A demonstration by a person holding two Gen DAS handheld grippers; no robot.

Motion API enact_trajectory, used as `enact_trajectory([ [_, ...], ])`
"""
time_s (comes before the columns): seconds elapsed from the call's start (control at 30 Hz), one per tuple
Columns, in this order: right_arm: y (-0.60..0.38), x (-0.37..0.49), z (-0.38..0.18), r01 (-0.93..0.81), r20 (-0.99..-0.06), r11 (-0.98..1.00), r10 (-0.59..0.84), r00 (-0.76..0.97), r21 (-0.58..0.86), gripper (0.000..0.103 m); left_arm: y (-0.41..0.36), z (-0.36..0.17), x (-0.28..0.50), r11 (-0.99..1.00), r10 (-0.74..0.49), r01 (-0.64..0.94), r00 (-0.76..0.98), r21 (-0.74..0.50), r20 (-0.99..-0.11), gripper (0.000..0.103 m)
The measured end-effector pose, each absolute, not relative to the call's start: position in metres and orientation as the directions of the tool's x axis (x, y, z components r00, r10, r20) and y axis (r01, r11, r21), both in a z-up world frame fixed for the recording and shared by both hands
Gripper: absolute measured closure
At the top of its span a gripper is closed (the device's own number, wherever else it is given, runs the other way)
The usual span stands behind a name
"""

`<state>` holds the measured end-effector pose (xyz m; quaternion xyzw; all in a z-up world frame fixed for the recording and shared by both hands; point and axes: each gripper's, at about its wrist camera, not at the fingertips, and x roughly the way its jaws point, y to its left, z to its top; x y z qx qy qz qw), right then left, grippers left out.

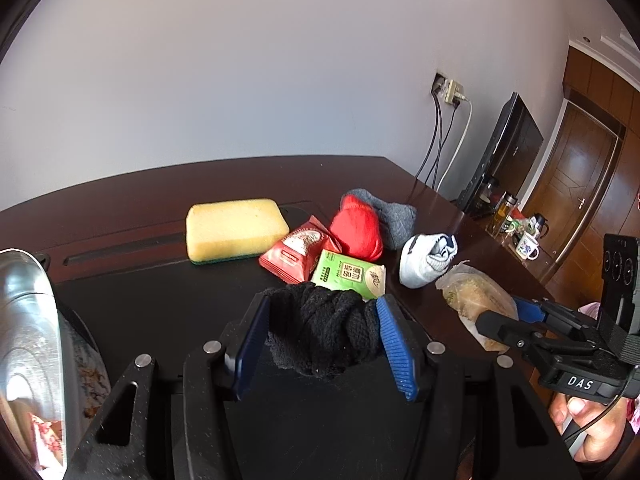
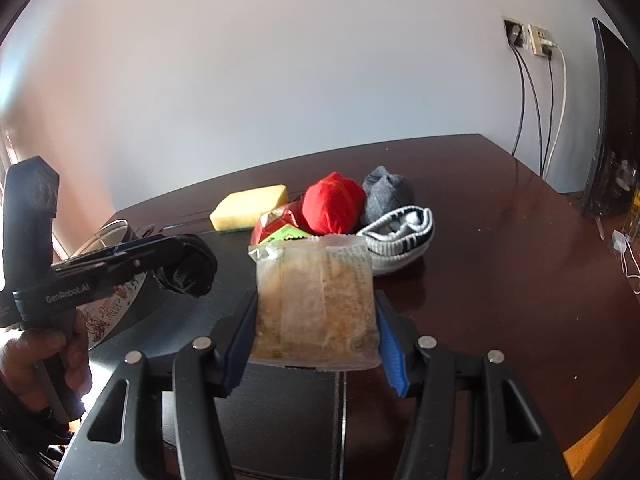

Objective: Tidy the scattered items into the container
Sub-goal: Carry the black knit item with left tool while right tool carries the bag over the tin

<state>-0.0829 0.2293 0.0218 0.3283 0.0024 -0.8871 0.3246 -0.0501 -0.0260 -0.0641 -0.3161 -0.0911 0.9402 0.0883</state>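
Note:
My left gripper is shut on a black knitted sock and holds it above the dark table; it also shows in the right wrist view. My right gripper is shut on a clear snack packet, also seen in the left wrist view. On the table lie a yellow sponge, a red packet, a green packet, a red sock ball, a grey sock and a white striped sock. A round metal tin stands at the left.
The dark wooden table ends against a wall with a socket and hanging cables. A black monitor stands at the right, with bottles and a mug beside it. A white charger lies near the right edge.

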Motion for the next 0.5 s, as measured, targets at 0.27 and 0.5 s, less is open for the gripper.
enact_trajectory([
  [0.27,0.217,-0.074,0.03,0.603,-0.569,-0.772,-0.592,-0.571,0.199,0.047,-0.044,-0.049,-0.035,-0.969,0.2,-0.081,-0.815,-0.234,-0.544,0.046],
  [0.5,0.206,-0.065,0.042,0.623,-0.552,-0.76,-0.605,-0.574,0.185,0.047,-0.059,-0.037,-0.02,-0.971,0.173,-0.058,-0.837,-0.231,-0.519,0.046],
])
